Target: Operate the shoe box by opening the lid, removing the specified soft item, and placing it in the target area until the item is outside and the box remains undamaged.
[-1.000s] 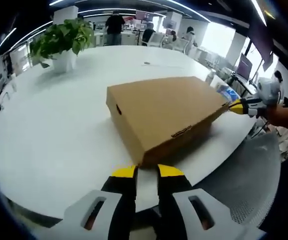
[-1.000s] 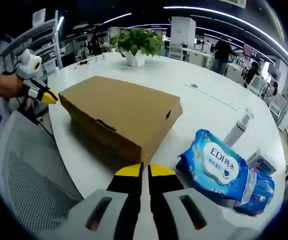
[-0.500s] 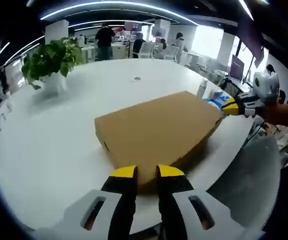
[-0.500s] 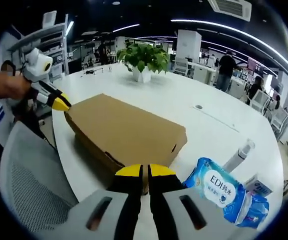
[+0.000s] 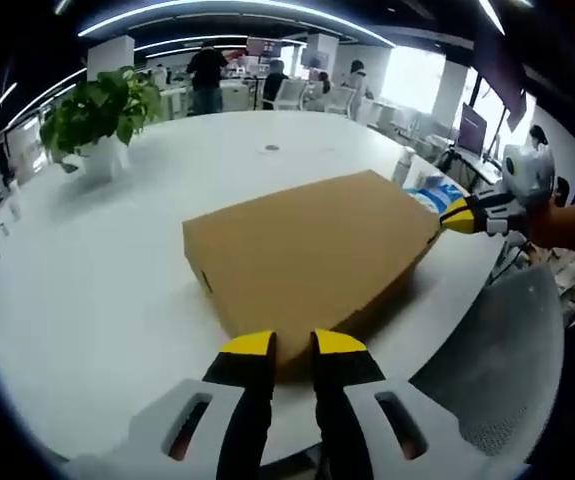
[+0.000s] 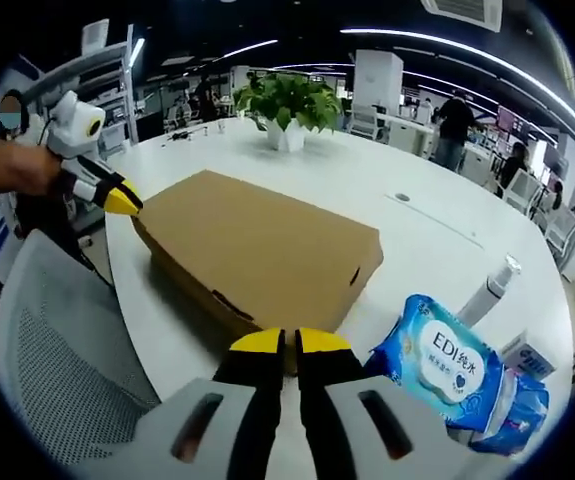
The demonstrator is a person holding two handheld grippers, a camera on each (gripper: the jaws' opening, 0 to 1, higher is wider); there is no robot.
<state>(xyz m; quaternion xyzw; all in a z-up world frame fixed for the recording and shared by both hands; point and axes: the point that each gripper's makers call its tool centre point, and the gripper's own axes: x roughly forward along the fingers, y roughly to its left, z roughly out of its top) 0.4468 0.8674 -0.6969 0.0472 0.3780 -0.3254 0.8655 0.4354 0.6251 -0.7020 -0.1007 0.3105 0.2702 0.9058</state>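
Observation:
A shut brown cardboard shoe box (image 5: 307, 245) lies near the front edge of the white table (image 5: 87, 270). My left gripper (image 5: 293, 345) sits at the box's near corner, its jaws a narrow gap apart with nothing between them. In the right gripper view the box (image 6: 267, 245) lies slantwise, and my right gripper (image 6: 291, 342) is shut just at its near corner. The left gripper (image 6: 119, 202) shows at the box's far left corner there. The right gripper (image 5: 457, 216) shows at the box's right end in the left gripper view. The lid is down, so the inside is hidden.
A blue wet-wipes pack (image 6: 447, 350) and a white bottle (image 6: 489, 290) lie right of the box. A potted plant (image 5: 97, 105) stands at the table's far side. A grey mesh chair (image 6: 57, 370) is close to the table's edge. People stand in the background.
Both views have shifted with the hands, and each gripper's tips now sit closer over a box corner. The box lies where it was, lid down. The jaws stand as before.

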